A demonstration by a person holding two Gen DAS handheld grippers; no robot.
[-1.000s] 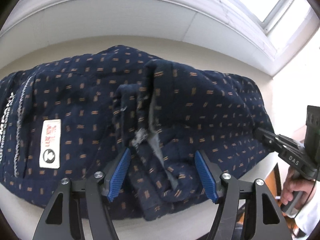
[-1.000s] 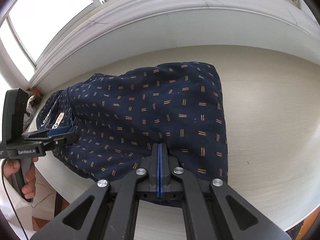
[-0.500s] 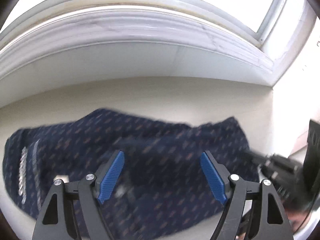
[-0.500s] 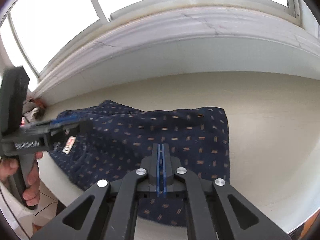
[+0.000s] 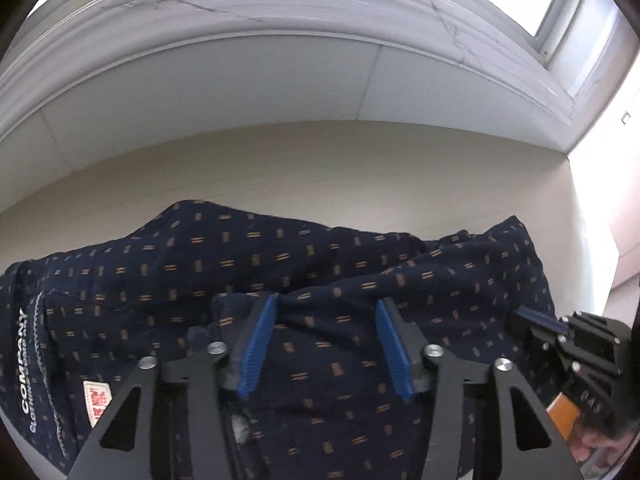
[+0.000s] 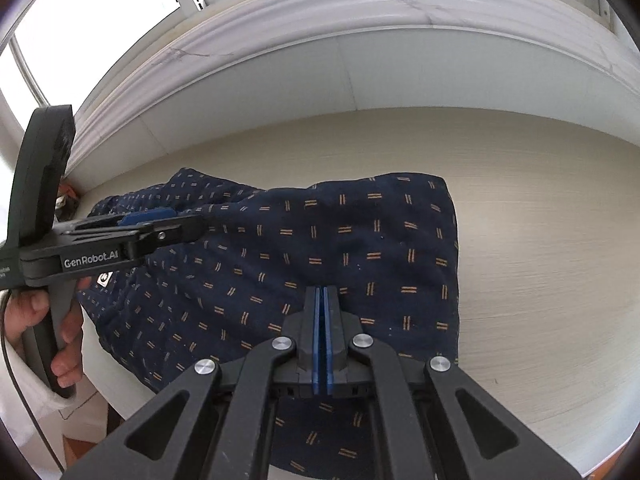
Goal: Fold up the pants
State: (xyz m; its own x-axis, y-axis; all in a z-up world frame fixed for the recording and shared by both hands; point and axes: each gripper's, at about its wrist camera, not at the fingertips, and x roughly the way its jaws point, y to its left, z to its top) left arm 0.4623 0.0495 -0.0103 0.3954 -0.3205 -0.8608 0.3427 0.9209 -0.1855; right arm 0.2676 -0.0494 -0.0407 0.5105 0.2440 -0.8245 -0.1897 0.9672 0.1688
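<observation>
Navy pants (image 6: 320,240) lie on a beige table (image 6: 540,220) below a white windowsill (image 6: 360,12).

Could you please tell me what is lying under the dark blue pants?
The pants lie on a pale table, bare around them. What sits beneath the cloth itself is covered.

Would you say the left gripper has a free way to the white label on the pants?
Probably yes: the label lies uncovered on the pants, just beside the open left gripper, with nothing between.
</observation>
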